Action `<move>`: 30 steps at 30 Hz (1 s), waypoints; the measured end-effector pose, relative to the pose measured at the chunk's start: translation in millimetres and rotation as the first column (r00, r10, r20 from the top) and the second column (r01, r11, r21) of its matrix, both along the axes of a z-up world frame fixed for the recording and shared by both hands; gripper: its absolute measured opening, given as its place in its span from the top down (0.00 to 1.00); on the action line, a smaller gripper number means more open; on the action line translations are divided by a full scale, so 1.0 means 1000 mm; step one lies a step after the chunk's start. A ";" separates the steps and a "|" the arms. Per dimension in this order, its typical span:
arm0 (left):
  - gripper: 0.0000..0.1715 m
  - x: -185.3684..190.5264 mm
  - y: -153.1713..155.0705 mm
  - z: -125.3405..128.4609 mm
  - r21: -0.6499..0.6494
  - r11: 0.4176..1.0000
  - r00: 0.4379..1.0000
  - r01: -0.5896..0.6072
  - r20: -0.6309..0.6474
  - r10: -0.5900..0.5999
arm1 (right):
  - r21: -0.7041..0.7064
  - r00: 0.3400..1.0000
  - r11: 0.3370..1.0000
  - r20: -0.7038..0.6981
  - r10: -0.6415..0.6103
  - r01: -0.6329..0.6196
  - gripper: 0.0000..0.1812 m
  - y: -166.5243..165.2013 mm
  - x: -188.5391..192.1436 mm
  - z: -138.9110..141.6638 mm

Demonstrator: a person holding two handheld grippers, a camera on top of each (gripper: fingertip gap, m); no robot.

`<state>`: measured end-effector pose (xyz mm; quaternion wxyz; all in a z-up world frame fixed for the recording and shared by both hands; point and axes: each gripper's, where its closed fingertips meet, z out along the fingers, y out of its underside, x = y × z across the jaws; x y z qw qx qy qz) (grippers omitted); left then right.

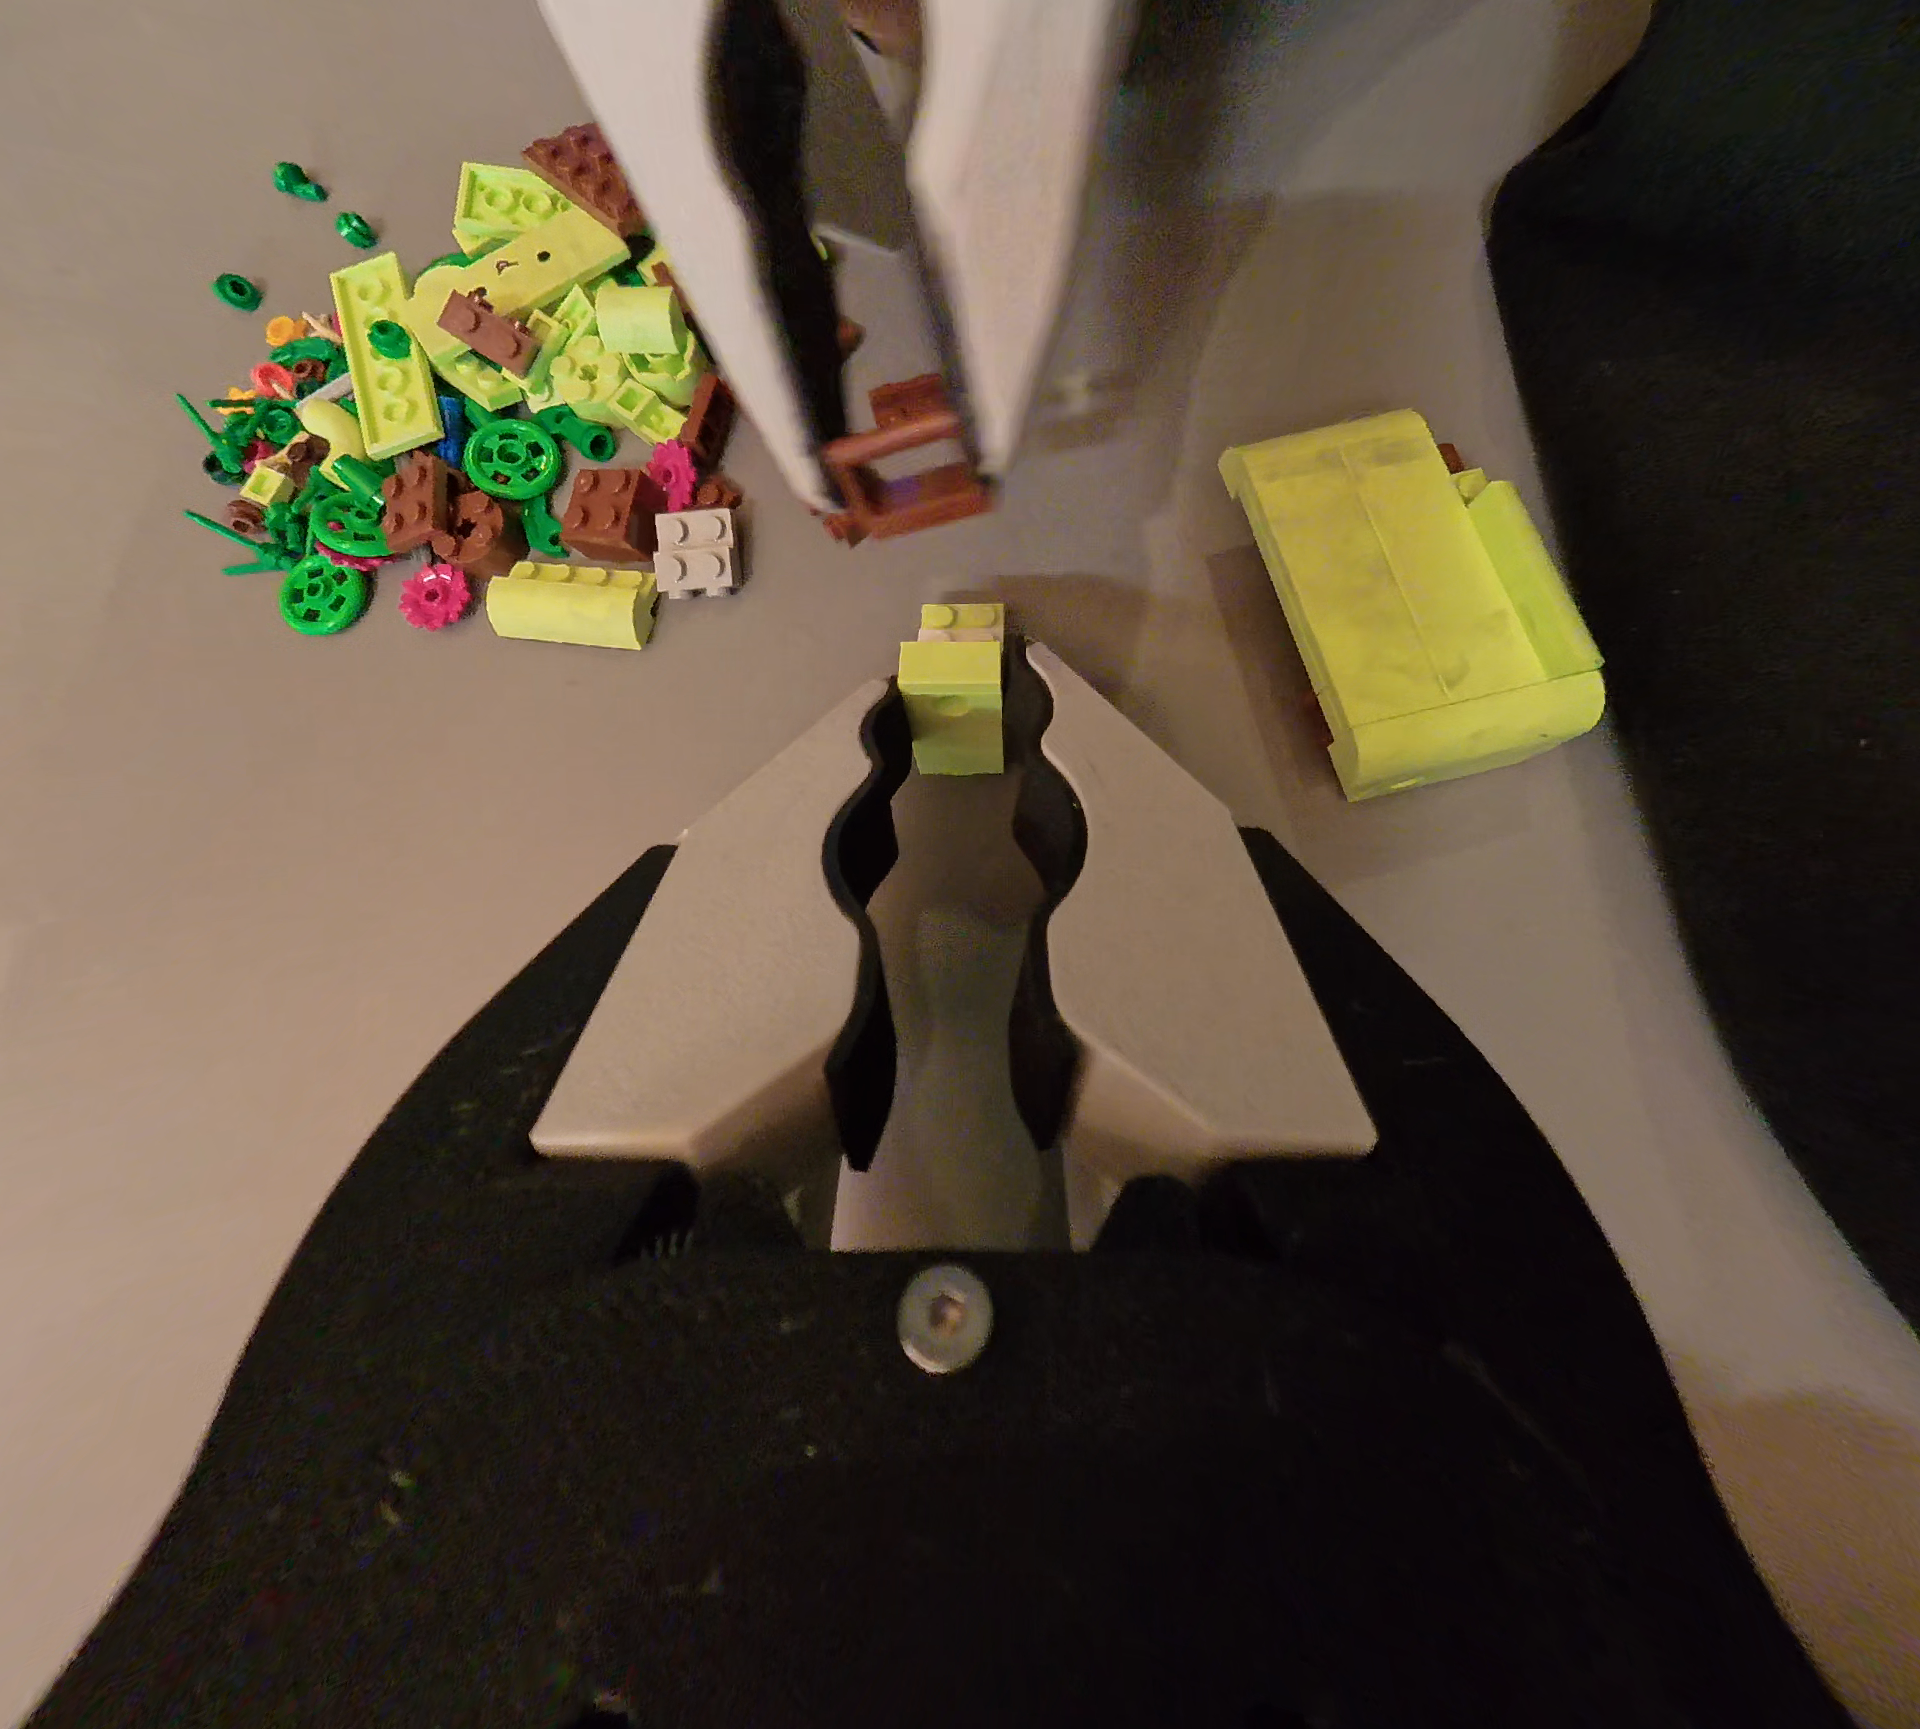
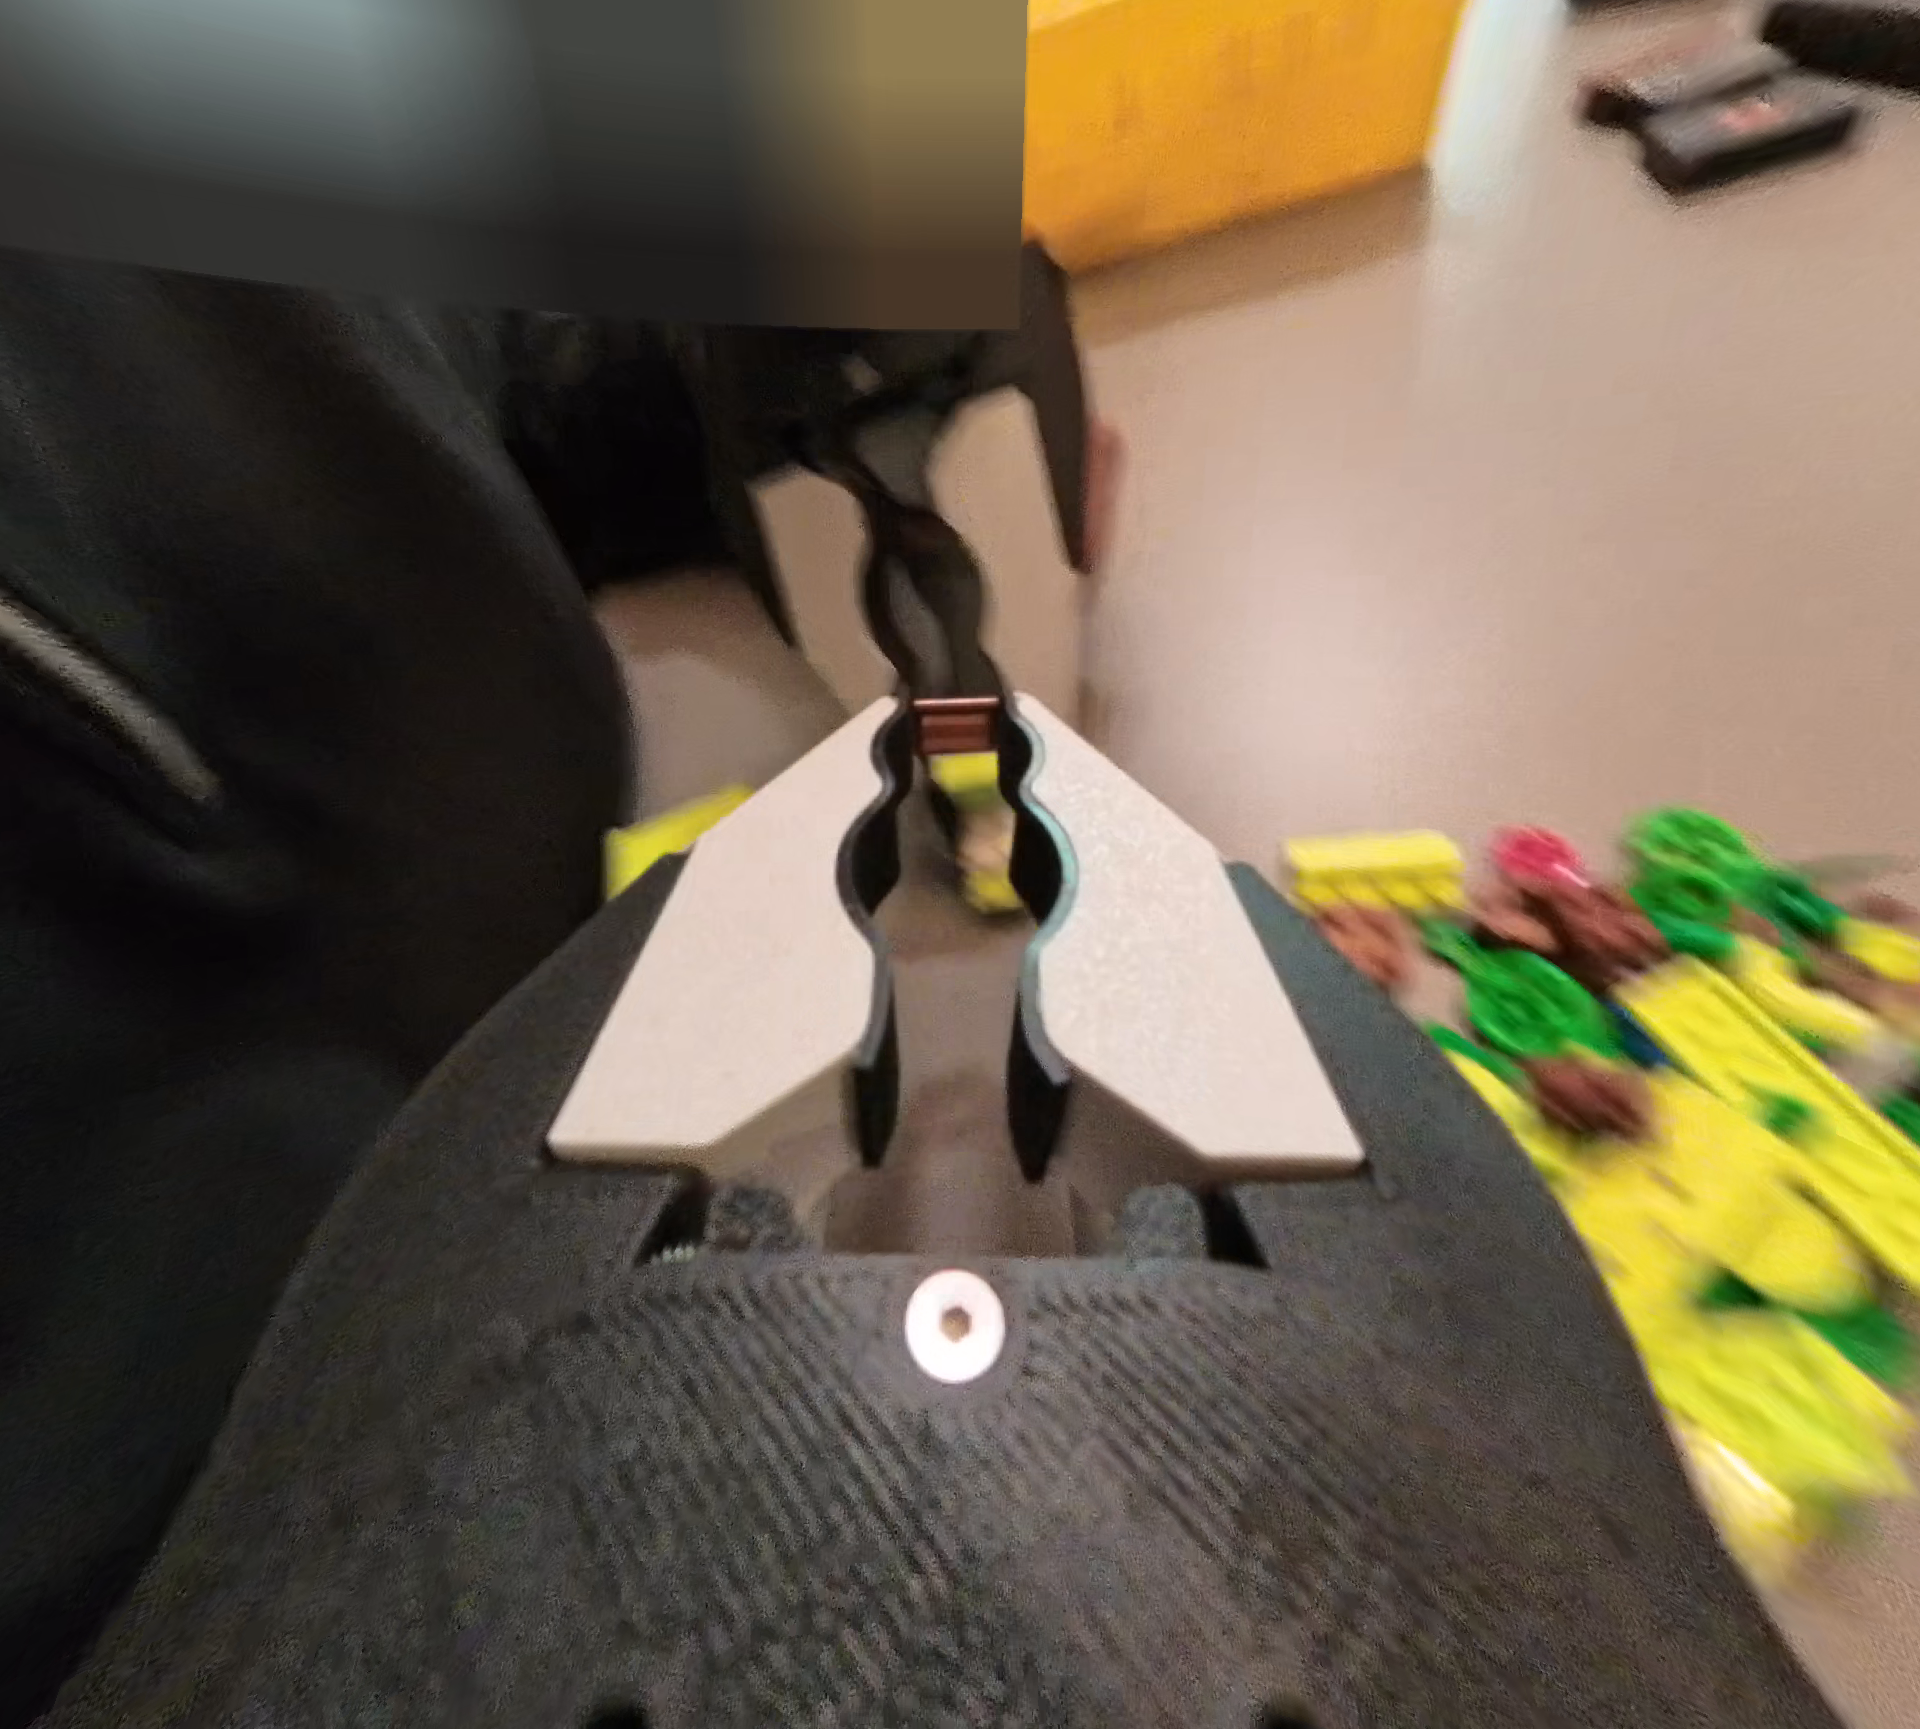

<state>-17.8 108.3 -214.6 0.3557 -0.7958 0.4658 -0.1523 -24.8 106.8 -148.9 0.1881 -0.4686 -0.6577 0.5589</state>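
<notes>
My left gripper [image 1: 958, 692] is shut on a small lime-green brick stack [image 1: 954, 703] with a grey layer in it, held above the grey table. My right gripper [image 2: 956, 729] is shut on a small brown frame piece [image 2: 954, 731]. In the left wrist view the right gripper [image 1: 902, 479] comes down from the top, and the brown frame piece [image 1: 902, 474] shows between its tips, just beyond the lime stack. In the right wrist view the left gripper [image 2: 951, 692] faces mine tip to tip, with the lime stack [image 2: 961, 780] showing below the brown piece.
A pile of loose bricks [image 1: 468, 412], lime, brown, green wheels and pink flowers, lies at the left; it is blurred in the right wrist view [image 2: 1662, 1035]. A lime-green built block [image 1: 1413, 609] lies at the right near a dark sleeve [image 1: 1745, 536]. A yellow bin [image 2: 1247, 38] stands behind. The tips of one gripper are about 6 centimeters away from the tips of the other.
</notes>
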 end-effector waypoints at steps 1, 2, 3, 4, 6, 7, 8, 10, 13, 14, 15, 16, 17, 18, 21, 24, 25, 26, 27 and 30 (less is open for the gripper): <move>0.90 0.000 0.000 0.000 -0.006 1.000 1.000 -0.002 0.012 0.002 | 0.072 0.998 0.996 0.035 -0.052 0.049 0.92 0.013 -0.001 -0.010; 0.90 0.000 0.000 0.000 -0.012 1.000 1.000 -0.005 0.025 0.006 | 0.165 0.992 0.980 0.045 -0.120 0.111 0.92 0.027 -0.001 -0.018; 0.90 0.000 0.000 0.000 -0.017 1.000 0.999 -0.008 0.035 0.009 | 0.216 0.985 0.964 0.039 -0.168 0.156 0.92 0.037 0.000 -0.021; 0.90 0.000 0.000 0.001 -0.021 1.000 0.999 -0.008 0.045 0.009 | 0.245 0.978 0.951 0.039 -0.203 0.188 0.92 0.045 0.001 -0.022; 0.90 0.001 0.001 0.001 -0.026 1.000 0.998 -0.005 0.062 0.007 | 0.303 0.959 0.919 0.055 -0.280 0.251 0.93 0.063 0.001 -0.029; 0.90 0.001 0.001 0.001 -0.026 1.000 0.998 -0.003 0.069 0.005 | 0.337 0.948 0.902 0.067 -0.310 0.271 0.93 0.070 0.002 -0.034; 0.90 0.001 0.001 0.001 -0.027 1.000 0.997 -0.001 0.080 0.004 | 0.374 0.937 0.880 0.069 -0.341 0.293 0.93 0.076 0.002 -0.037; 0.90 -0.001 0.003 0.002 -0.040 0.999 0.995 -0.018 0.096 0.022 | 0.444 0.917 0.831 0.048 -0.395 0.335 0.91 0.087 0.002 -0.041; 0.90 -0.004 0.008 0.008 -0.051 0.997 0.986 -0.054 0.153 0.061 | 0.469 0.910 0.804 0.002 -0.414 0.365 0.80 0.090 0.001 -0.036; 0.90 -0.006 0.012 0.014 -0.053 0.996 0.978 -0.078 0.190 0.087 | 0.459 0.912 0.807 -0.018 -0.409 0.371 0.77 0.088 0.000 -0.031; 0.90 -0.008 0.014 0.019 -0.068 0.993 0.967 -0.097 0.231 0.110 | 0.446 0.915 0.812 -0.041 -0.401 0.376 0.77 0.086 -0.001 -0.026; 0.91 -0.010 0.017 0.025 -0.082 0.990 0.952 -0.118 0.274 0.136 | 0.431 0.921 0.822 -0.063 -0.384 0.372 0.77 0.082 -0.001 -0.021; 0.91 -0.012 0.021 0.030 -0.095 0.986 0.934 -0.140 0.317 0.163 | 0.415 0.929 0.835 -0.082 -0.362 0.362 0.77 0.077 -0.002 -0.016; 0.91 -0.014 0.023 0.035 -0.114 0.981 0.913 -0.155 0.364 0.187 | 0.400 0.935 0.847 -0.099 -0.340 0.350 0.77 0.071 -0.002 -0.012; 0.91 -0.015 0.026 0.049 -0.204 0.968 0.829 -0.143 0.509 0.230 | 0.375 0.952 0.875 -0.108 -0.286 0.305 0.77 0.056 -0.004 -0.010; 0.91 -0.014 0.026 0.055 -0.259 0.959 0.771 -0.111 0.587 0.248 | 0.344 0.966 0.903 -0.096 -0.238 0.257 0.77 0.041 -0.006 -0.011; 0.91 -0.013 0.026 0.056 -0.278 0.955 0.753 -0.098 0.607 0.254 | 0.328 0.970 0.913 -0.095 -0.224 0.243 0.77 0.036 -0.006 -0.010; 0.91 -0.012 0.026 0.058 -0.298 0.951 0.737 -0.085 0.624 0.261 | 0.318 0.972 0.919 -0.098 -0.213 0.234 0.78 0.032 -0.007 -0.009; 0.91 -0.010 0.026 0.059 -0.314 0.947 0.723 -0.069 0.638 0.265 | 0.314 0.973 0.922 -0.103 -0.206 0.228 0.80 0.030 -0.007 -0.008; 0.91 -0.008 0.026 0.059 -0.359 0.932 0.694 -0.044 0.660 0.287 | 0.329 0.975 0.919 -0.111 -0.192 0.218 0.88 0.025 -0.007 -0.008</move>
